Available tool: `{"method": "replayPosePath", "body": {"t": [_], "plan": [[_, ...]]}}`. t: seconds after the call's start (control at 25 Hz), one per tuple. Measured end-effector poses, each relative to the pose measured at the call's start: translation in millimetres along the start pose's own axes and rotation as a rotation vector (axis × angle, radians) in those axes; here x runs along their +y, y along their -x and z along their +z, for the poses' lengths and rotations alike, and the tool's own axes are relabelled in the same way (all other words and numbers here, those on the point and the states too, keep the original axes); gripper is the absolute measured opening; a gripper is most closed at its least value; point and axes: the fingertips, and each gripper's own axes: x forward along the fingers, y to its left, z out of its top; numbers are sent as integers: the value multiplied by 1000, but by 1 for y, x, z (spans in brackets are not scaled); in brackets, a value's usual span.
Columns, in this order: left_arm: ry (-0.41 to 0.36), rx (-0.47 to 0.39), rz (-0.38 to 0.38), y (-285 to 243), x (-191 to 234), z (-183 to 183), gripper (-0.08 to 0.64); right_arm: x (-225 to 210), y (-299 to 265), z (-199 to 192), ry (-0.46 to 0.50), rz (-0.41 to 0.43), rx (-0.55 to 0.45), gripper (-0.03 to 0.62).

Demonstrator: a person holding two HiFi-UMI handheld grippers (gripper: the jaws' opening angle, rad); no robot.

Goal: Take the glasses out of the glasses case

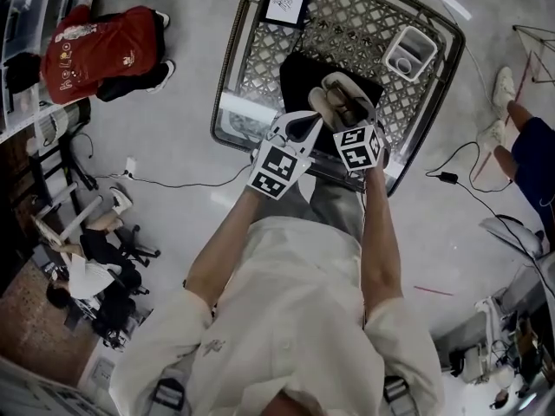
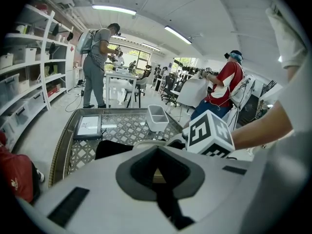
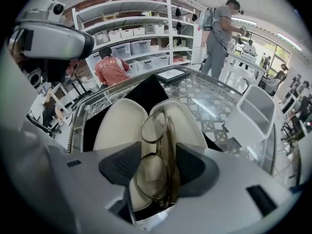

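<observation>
The cream glasses case (image 1: 328,104) lies open on a black cloth (image 1: 295,76) on the lattice table (image 1: 347,16). In the right gripper view both halves of the case (image 3: 119,126) show, and the folded glasses (image 3: 155,130) lie in the right half. My right gripper (image 3: 158,167) points down over them, open, with the glasses between its pads and not pressed. In the head view it (image 1: 351,120) sits at the case's near end. My left gripper (image 1: 303,128) is at the case's near left; its pads (image 2: 156,172) are closed on a cream edge of the case (image 2: 142,142).
A white divided tray (image 1: 410,52) stands at the table's far right, and a framed white sheet (image 1: 287,1) at its far left. A person in red (image 1: 104,50) crouches on the floor to the left. Cables (image 1: 451,178) cross the floor at the right.
</observation>
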Motion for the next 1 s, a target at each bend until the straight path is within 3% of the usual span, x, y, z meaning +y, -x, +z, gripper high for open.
{"method": "replayPosePath", "body": {"t": [0.36,1.0], "plan": [[2,5,-1,5,1,-3,11,0,-4,-1,-3,-19,-23,236],[0,12,6,9,8,-9,11,6,-3,1,15,-16,-13,170]]}}
